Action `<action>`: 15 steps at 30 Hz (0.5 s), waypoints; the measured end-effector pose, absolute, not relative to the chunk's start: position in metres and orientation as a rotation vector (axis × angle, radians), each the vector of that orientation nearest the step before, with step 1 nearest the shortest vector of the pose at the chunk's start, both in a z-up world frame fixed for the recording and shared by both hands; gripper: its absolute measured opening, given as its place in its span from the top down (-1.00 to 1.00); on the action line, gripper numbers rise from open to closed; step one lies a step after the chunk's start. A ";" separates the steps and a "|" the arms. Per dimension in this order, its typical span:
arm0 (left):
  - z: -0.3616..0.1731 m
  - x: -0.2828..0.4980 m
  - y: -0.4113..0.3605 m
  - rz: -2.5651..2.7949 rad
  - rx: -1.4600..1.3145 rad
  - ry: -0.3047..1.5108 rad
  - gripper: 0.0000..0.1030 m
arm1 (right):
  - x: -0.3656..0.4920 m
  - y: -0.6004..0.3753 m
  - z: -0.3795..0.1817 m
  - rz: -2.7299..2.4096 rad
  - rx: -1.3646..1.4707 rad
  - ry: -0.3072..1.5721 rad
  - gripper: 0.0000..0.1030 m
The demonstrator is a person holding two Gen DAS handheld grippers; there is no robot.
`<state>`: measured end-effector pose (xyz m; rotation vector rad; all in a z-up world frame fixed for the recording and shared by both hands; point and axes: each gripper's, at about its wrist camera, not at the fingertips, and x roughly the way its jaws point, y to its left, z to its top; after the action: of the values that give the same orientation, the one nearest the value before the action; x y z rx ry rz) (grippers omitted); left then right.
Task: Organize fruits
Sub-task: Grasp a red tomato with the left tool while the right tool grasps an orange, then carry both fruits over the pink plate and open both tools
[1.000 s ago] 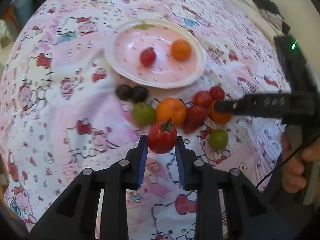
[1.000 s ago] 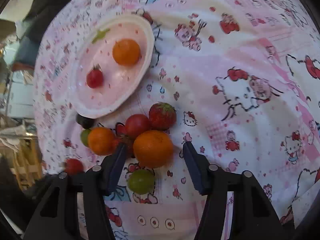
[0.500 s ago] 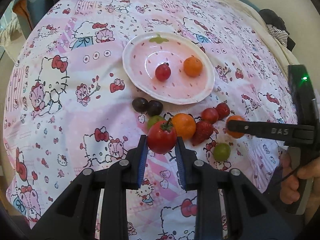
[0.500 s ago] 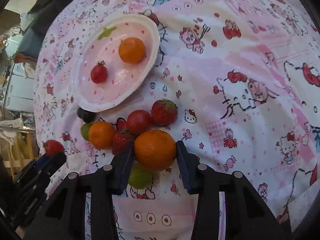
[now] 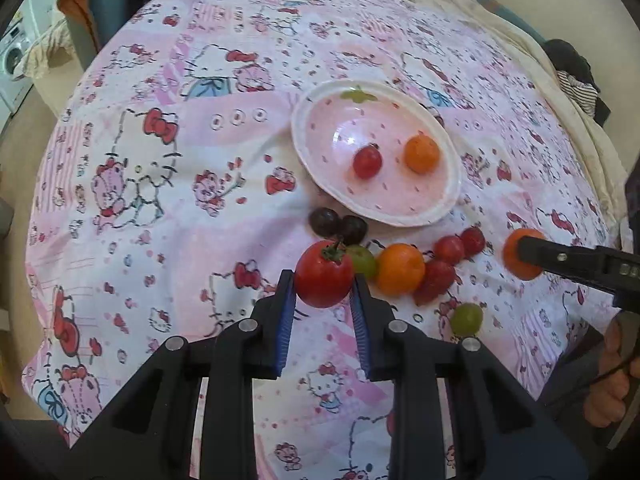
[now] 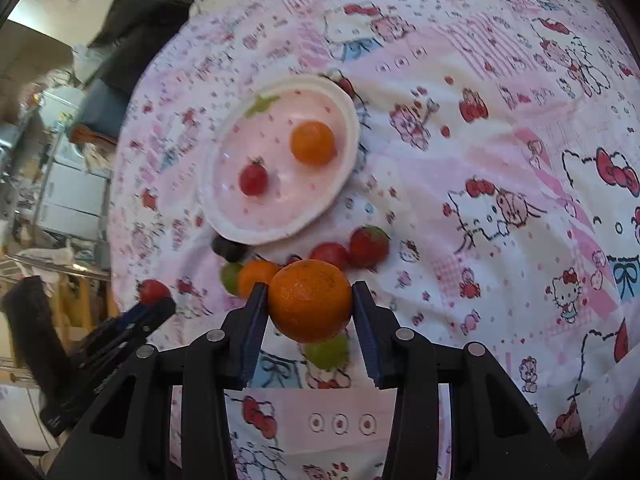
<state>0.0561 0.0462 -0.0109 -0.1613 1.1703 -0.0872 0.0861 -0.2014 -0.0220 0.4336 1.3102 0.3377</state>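
With both wrist views up, I see my left gripper [image 5: 323,292] clamped on a red tomato [image 5: 324,274], its blue pads pressed against either side at the centre of the left wrist frame. My right gripper [image 6: 310,306] is set wider and grasps a large orange [image 6: 310,300] at the centre of its own frame. Above them, the pink plate [image 6: 224,216] holds a small orange [image 6: 313,143] and a cherry tomato [image 6: 253,179]. Between plate and grippers, loose fruit lies on the patterned cloth [image 5: 180,208]: dark grapes [image 5: 338,224], a green grape [image 5: 466,319], an orange [image 5: 400,268] and a strawberry [image 6: 369,246].
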 end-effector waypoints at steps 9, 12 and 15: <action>0.003 0.067 0.066 -0.016 -0.188 1.115 0.54 | 0.092 -0.208 0.009 0.393 0.484 1.139 0.15; 0.012 0.075 0.068 -0.009 -0.181 1.086 0.54 | 0.095 -0.209 0.026 0.431 0.489 1.043 0.15; 0.025 0.086 0.069 -0.006 -0.169 1.050 0.54 | 0.100 -0.209 0.038 0.451 0.493 0.984 0.15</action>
<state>0.0861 0.0686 0.0249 -0.1691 1.0496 -0.0064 0.1002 -0.2091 0.0377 0.4934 0.9843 0.4514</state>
